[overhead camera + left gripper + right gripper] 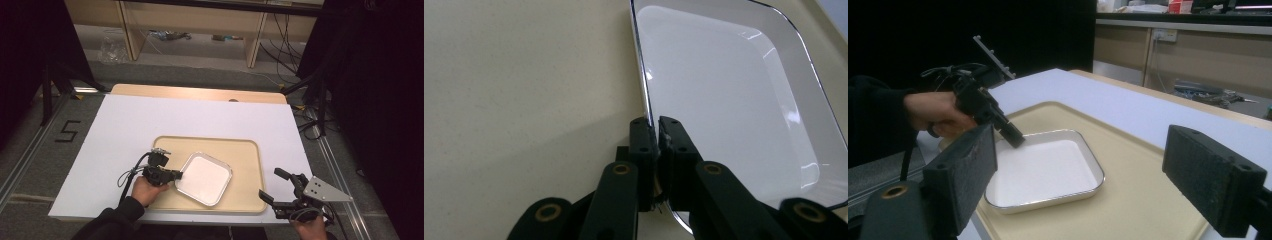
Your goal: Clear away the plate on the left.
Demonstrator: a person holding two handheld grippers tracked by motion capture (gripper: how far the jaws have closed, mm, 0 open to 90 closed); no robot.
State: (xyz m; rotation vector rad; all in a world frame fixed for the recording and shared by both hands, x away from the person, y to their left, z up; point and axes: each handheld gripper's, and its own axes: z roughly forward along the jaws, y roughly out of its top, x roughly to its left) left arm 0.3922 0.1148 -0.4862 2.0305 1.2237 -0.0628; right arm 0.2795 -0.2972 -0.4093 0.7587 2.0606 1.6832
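A square white plate (205, 179) with a thin metallic rim lies on a beige tray (245, 160). My left gripper (179, 174) is at the plate's left edge. In the left gripper view its jaws (657, 125) stand close together and pinch the plate's rim (644, 95), with the tray (524, 100) below. My right gripper (270, 183) hovers open at the table's front right, just off the tray's corner, with nothing between its wide-apart jaws. The right gripper view looks across the tray (1128, 185) at the plate (1043, 167) and the left gripper (1015, 140) in a hand.
The tray rests on a white sheet (150, 125) over a wooden table (200, 92). Wooden shelving (190, 25) and cables stand beyond the far edge. Black stands (50, 85) flank the table. A "5" mark (67, 131) is on the floor at left.
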